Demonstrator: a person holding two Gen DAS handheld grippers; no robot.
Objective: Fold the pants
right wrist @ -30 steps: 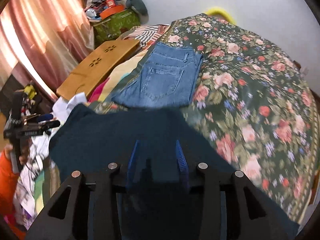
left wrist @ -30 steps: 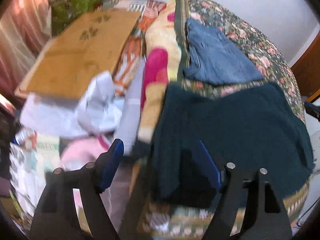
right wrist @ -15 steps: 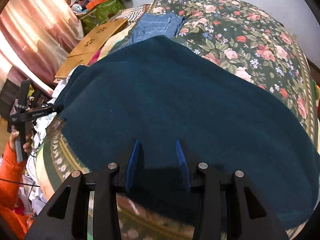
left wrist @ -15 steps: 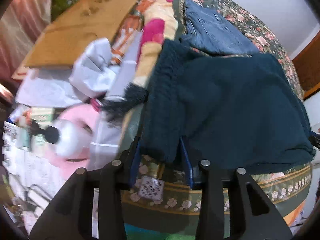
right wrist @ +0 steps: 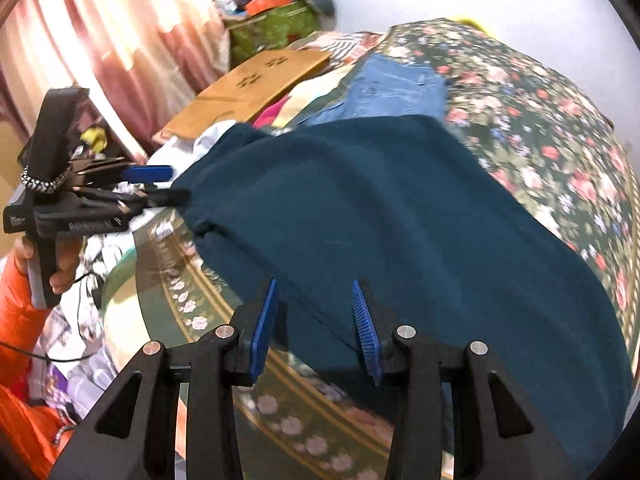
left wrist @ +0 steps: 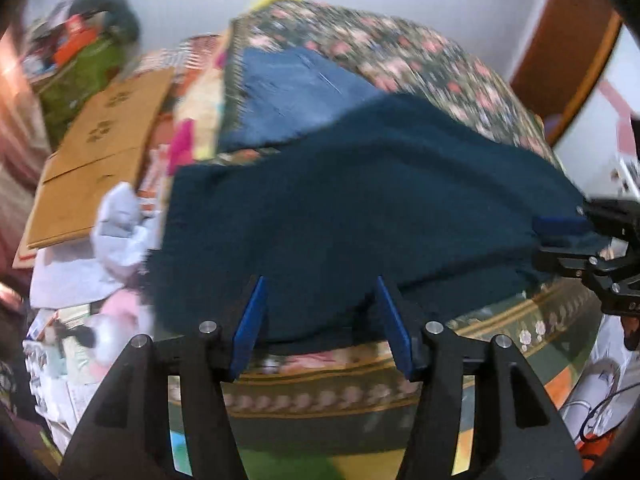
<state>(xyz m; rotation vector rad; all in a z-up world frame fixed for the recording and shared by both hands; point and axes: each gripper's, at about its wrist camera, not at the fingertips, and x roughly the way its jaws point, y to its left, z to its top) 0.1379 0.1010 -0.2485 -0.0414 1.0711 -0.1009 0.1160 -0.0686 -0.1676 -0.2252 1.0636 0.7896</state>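
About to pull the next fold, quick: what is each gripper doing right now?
Left gripper: open, jaws opening, teal pants between them but not pinched.
Right gripper: closed on the teal pants' edge.

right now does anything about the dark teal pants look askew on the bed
Yes. The teal pants lie crooked across the floral bedspread, rumpled in long ridges, their near edge drooping over the bed's side and their far edge overlapping the folded jeans. The left gripper is opening over that drooping edge.
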